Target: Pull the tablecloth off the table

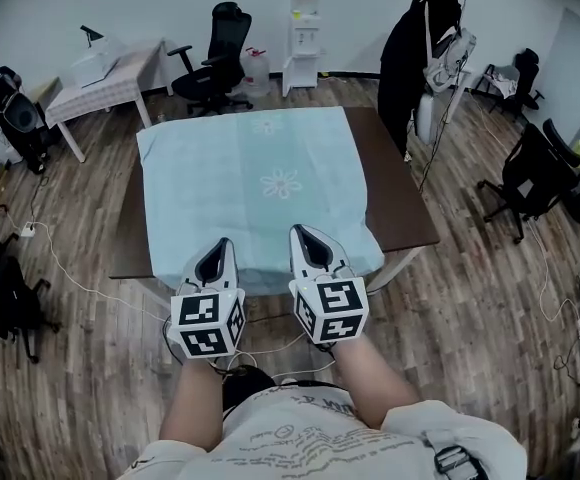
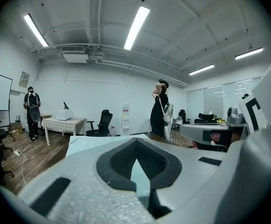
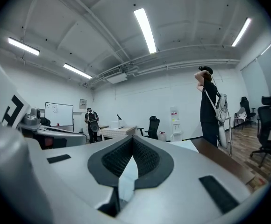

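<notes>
Wood-floored office: a pale blue tablecloth (image 1: 260, 178) (floral print) covers most of the brown table (image 1: 400, 188) while the left gripper (image 1: 224, 242) and right gripper (image 1: 299, 232), jaws pressed together, pinch its near edge.

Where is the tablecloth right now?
In the head view, the light blue tablecloth lies spread over the brown table at centre. Its near edge is pinched by the left gripper and the right gripper, just in front of the person.
</notes>
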A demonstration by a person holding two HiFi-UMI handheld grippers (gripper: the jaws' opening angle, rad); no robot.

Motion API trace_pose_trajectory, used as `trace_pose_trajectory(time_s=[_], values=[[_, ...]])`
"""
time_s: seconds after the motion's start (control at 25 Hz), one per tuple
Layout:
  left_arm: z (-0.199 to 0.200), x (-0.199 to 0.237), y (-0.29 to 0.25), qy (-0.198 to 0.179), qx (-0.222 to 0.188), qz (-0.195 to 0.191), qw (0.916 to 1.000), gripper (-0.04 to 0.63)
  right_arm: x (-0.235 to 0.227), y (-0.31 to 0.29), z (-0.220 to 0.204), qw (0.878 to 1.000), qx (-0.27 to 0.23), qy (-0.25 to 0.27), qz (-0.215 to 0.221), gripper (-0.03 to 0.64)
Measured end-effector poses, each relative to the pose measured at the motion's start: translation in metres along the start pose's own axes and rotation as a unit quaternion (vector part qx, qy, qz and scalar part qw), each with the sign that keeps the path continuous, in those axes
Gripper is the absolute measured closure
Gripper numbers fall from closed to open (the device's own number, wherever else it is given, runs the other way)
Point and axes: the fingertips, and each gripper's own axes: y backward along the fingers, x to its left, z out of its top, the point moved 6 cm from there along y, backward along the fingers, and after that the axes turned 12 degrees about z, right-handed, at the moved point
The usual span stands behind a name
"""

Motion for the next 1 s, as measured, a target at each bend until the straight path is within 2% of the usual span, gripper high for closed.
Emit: trace_pose_trajectory(time_s=[0.24,0.36,0.56,1.0], values=[[-0.005,0.009,-0.03,-0.001,0.013,0.009,0.9999,0.584,-0.016,-0.026,-0.008,1.0,0.011,-0.014,0.007,0.603],[-0.004,0.027,-0.054,0.004,0.016,0.021,0.9996,0.584,-0.026,-0.045,-0.009,1.0,0.011,-0.012,0.004,0.603],[-0.005,0.058,-0.097,0.018,0.021,0.016,0.9995,0.584,-0.042,-0.078,-0.018,0.999,0.019,-0.023,-0.014,0.603],[0.005,0.123,-0.224,0.009,0.041,-0.043,0.9982,0.584,-0.065,-0.194,-0.03,0.995,0.041,-0.037,-0.08,0.603]])
